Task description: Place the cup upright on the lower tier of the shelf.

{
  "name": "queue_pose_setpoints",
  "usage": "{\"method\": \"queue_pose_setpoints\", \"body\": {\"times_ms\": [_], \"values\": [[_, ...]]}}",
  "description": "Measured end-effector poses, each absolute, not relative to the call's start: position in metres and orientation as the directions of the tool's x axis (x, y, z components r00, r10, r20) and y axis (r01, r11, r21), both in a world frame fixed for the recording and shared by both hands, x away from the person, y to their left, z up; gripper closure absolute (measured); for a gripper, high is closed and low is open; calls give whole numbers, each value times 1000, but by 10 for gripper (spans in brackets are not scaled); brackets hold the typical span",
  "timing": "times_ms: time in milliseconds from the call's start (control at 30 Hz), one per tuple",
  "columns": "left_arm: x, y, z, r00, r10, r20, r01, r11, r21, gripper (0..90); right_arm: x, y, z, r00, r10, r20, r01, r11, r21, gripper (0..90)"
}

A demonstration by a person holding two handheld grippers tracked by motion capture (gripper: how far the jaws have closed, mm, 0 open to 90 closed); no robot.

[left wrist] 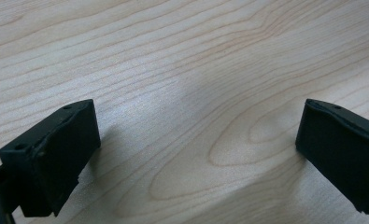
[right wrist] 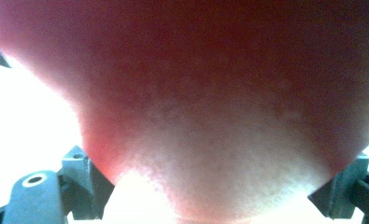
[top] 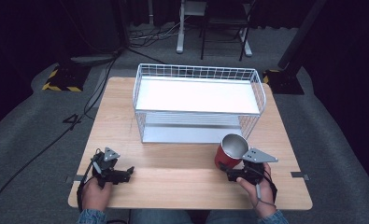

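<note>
My right claw (top: 230,171) is clamped on a red metal cup with a shiny silver inside (top: 230,150), holding it by its lower wall; the cup leans, its open mouth facing up and away from me. In the right gripper view the red wall (right wrist: 210,93) presses right up between my two jaws, one on each side. Just beyond the cup stands a white wire basket rack with a flat white shelf (top: 198,95), its front edge near the cup's rim. My left claw (top: 124,174) hangs low over the pale wooden bench (top: 173,172), well apart from the cup, its jaws spread wide with only bare wood grain (left wrist: 196,116) between them.
</note>
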State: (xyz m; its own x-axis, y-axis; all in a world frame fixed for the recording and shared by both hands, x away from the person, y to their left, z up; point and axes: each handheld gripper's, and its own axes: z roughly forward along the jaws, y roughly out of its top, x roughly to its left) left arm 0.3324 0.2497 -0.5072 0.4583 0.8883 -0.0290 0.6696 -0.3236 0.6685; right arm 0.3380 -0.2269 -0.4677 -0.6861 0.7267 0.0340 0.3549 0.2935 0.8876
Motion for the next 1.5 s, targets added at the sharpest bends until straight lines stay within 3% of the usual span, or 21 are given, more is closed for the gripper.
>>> {"method": "queue_pose_setpoints", "body": {"times_ms": [733, 1500], "values": [[332, 250, -507, 460, 887, -31, 670, -324, 667, 1, 388, -184, -454, -729, 683, 49, 362, 324, 874, 172], [332, 250, -507, 459, 888, -30, 670, -324, 667, 1, 441, -155, -462, -710, 703, 20, 338, 316, 886, 172]]}}
